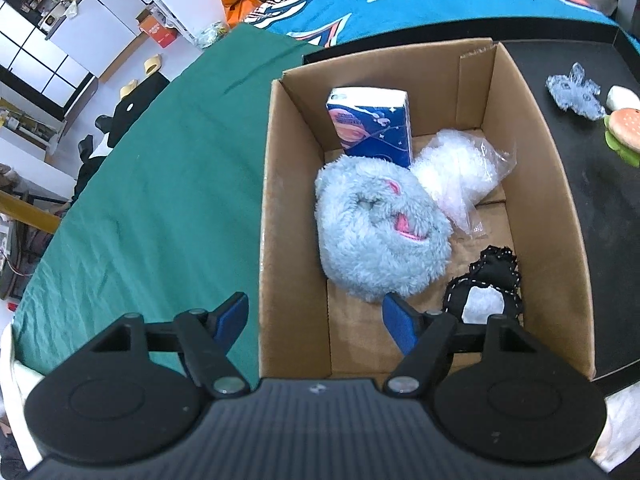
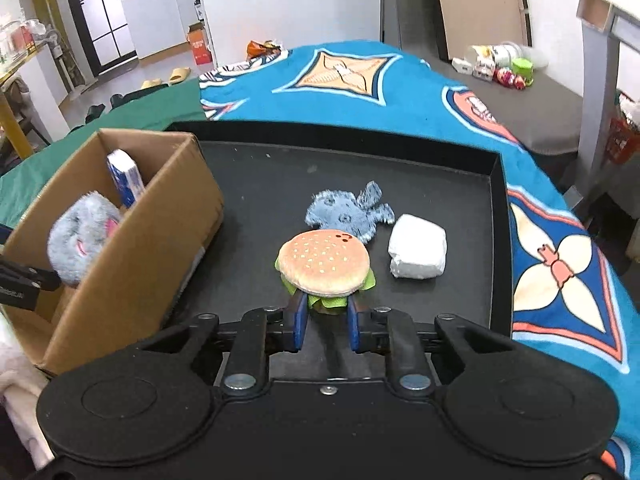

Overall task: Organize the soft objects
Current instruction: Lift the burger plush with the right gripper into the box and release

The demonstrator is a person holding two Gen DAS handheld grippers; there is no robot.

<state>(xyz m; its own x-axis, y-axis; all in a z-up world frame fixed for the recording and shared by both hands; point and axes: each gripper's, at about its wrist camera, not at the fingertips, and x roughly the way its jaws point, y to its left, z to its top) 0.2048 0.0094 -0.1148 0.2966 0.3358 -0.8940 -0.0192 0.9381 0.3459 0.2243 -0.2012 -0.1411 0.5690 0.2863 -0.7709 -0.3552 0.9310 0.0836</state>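
No text, brand or number can be read with confidence in either view. The blue tissue pack [image 1: 370, 126] printed with a ringed planet, standing upright at the far end of the brown cardboard box [image 1: 294, 216] in the centre of the left wrist view, carries a band of lettering above the planet, too blurred to make out. The orange carton [image 2: 199, 49] on the floor at upper left of the right wrist view bears a white mark on its front, too small to read; the same carton [image 1: 159, 32] shows at upper left of the left wrist view, equally unreadable.
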